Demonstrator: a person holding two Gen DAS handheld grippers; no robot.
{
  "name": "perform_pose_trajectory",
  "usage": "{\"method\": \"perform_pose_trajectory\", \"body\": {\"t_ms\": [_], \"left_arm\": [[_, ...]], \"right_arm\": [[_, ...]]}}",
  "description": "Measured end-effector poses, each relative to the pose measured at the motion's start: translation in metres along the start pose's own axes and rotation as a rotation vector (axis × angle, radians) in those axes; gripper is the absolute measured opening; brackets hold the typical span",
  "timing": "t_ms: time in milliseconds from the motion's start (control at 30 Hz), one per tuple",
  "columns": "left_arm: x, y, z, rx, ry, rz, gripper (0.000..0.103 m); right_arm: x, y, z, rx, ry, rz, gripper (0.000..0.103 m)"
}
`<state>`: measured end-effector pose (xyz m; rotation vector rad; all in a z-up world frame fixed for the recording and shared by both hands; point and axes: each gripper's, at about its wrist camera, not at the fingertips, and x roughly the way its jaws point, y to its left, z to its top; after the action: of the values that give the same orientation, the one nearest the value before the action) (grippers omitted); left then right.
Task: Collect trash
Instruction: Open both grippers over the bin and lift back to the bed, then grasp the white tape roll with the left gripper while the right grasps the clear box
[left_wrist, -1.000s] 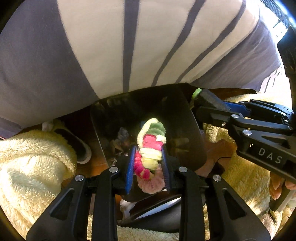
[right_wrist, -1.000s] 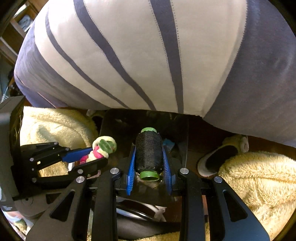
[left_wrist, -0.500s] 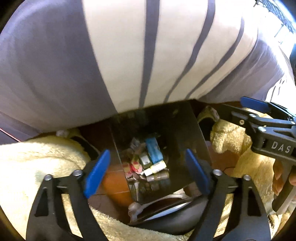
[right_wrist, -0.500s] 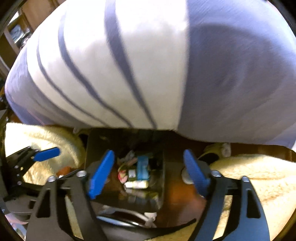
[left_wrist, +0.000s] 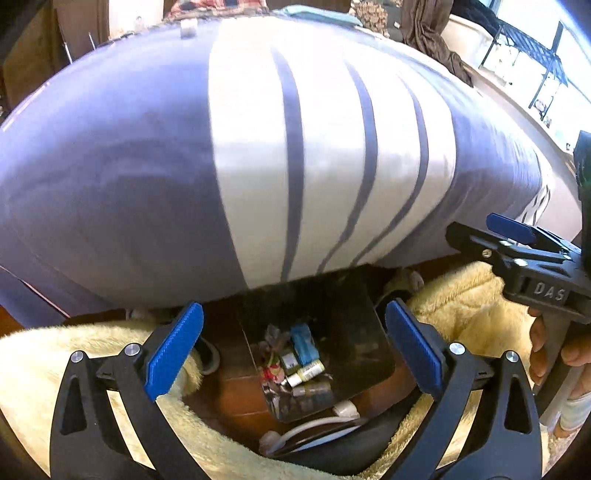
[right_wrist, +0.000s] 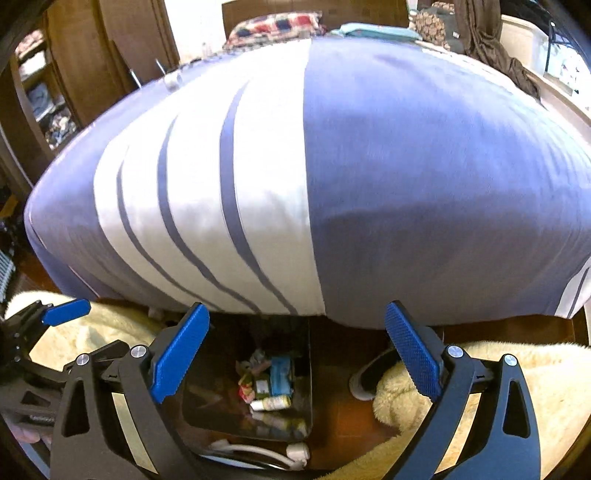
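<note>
Trash sits heaped in the dark rectangular plastic bin (left_wrist: 354, 354) on the reddish floor, below the bed's purple-and-white striped cover (left_wrist: 258, 166). On the left, the left gripper (left_wrist: 295, 350) hangs above it with jaws wide and empty; further right, the right gripper (right_wrist: 295, 350) hovers likewise spread, holding nothing. Fluffy cream fabric (right_wrist: 498, 387) crowds both sides. Judging from this, a blue pad could snag that pile, or a low swing could knock the bin and spill its contents.

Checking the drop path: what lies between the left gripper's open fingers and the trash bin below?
Nothing: in the left wrist view, the left gripper hangs open over the trash bin.
</note>
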<state>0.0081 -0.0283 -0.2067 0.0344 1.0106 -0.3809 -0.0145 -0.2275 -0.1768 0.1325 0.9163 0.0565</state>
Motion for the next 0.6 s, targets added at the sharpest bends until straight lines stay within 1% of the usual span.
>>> {"method": "perform_pose_trajectory", "body": {"t_ms": [200,333,500,600], "left_arm": [[-0.023,0.013,0.028,0.002,-0.078,0.039,0.094],[-0.04,0.027,0.055,-0.015,-0.139,0.076,0.094],[-0.058,0.05,0.092,-0.028,-0.196,0.131,0.094],[-0.059,0.064,0.11,-0.043,-0.206,0.161,0.094]], "right_arm": [[-0.03,0.009,0.034,-0.045,-0.104,-0.002,0.097],[-0.043,0.017,0.063,-0.078,-0.173,-0.005,0.097],[-0.043,0.023,0.099,-0.096,-0.211,-0.013,0.098],[-0.039,0.026,0.121,-0.104,-0.215,-0.017,0.098]]}}
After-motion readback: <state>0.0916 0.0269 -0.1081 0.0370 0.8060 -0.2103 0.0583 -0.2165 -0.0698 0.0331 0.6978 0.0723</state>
